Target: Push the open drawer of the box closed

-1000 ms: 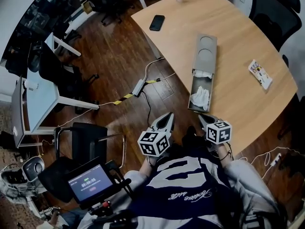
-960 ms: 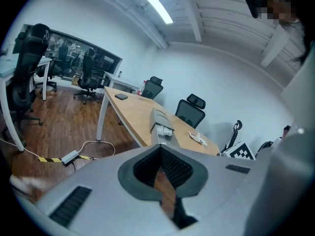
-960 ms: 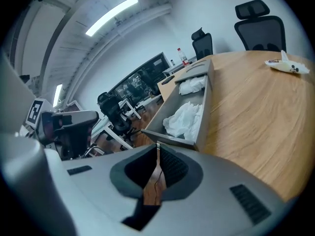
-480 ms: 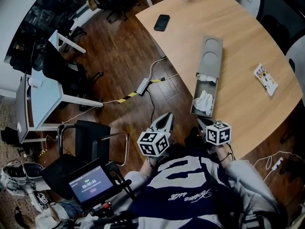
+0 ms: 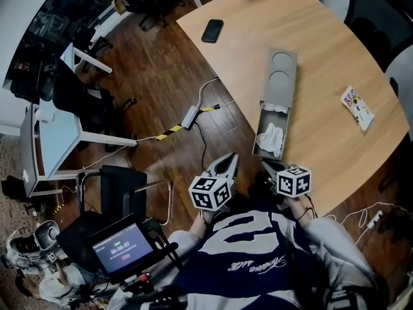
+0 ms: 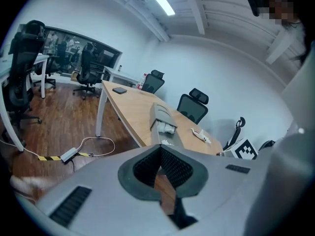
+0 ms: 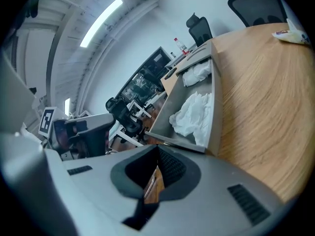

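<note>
Overhead, a long grey box [image 5: 281, 76] lay on a curved wooden tabletop [image 5: 322, 50]. Its drawer [image 5: 266, 154] stood pulled out from the box's near end, towards the person, and held crumpled white cloth [image 5: 271, 136]. The right gripper [image 5: 266, 165] was just beside the drawer's front wall, with its jaws pressed together and nothing between them; whether it touched the drawer could not be told. The left gripper [image 5: 227, 159] hung to the left of the drawer's front, off the tabletop's edge and over the dark wood floor [image 5: 161, 76] — its jaws were also together and empty. A black phone [image 5: 212, 30] lay well beyond the box's far end, to the left. A small printed packet [image 5: 357, 107] lay to the box's right.
</note>
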Tool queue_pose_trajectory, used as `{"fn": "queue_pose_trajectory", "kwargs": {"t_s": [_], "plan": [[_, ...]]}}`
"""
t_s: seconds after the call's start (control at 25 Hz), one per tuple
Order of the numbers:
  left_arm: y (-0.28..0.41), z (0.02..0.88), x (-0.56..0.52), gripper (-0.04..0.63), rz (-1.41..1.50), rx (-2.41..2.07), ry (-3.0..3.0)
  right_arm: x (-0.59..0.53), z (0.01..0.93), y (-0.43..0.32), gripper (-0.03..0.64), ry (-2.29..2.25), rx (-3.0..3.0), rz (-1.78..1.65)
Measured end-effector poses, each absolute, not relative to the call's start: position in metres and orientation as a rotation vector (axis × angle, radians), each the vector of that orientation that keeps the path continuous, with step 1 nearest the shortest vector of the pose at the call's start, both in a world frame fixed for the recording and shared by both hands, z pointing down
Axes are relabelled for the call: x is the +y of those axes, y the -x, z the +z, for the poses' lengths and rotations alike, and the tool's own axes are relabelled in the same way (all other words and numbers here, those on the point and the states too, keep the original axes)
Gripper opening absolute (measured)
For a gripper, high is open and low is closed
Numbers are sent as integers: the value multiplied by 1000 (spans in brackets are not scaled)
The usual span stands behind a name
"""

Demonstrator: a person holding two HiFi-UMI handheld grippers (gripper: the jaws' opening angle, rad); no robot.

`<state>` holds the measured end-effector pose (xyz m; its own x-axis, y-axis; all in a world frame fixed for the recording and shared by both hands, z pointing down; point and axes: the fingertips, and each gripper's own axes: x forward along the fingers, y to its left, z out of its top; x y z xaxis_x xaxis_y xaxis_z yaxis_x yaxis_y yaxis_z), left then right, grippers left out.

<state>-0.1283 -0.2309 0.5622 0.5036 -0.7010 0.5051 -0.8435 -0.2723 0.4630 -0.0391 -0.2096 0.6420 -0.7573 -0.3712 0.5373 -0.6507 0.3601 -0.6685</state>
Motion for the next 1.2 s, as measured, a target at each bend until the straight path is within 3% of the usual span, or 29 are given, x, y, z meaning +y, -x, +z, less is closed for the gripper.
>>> {"fn": "queue_pose_trajectory", "kwargs": {"t_s": [0.56,1.2], "plan": [[112,559,-236,3,310,-1242,-2032,-234,618,33,-2,-909,-2389,1372],[102,578,-271,3,367,-1202,-2017,-345,621,5,-2,-1092,-2445,1208]]}}
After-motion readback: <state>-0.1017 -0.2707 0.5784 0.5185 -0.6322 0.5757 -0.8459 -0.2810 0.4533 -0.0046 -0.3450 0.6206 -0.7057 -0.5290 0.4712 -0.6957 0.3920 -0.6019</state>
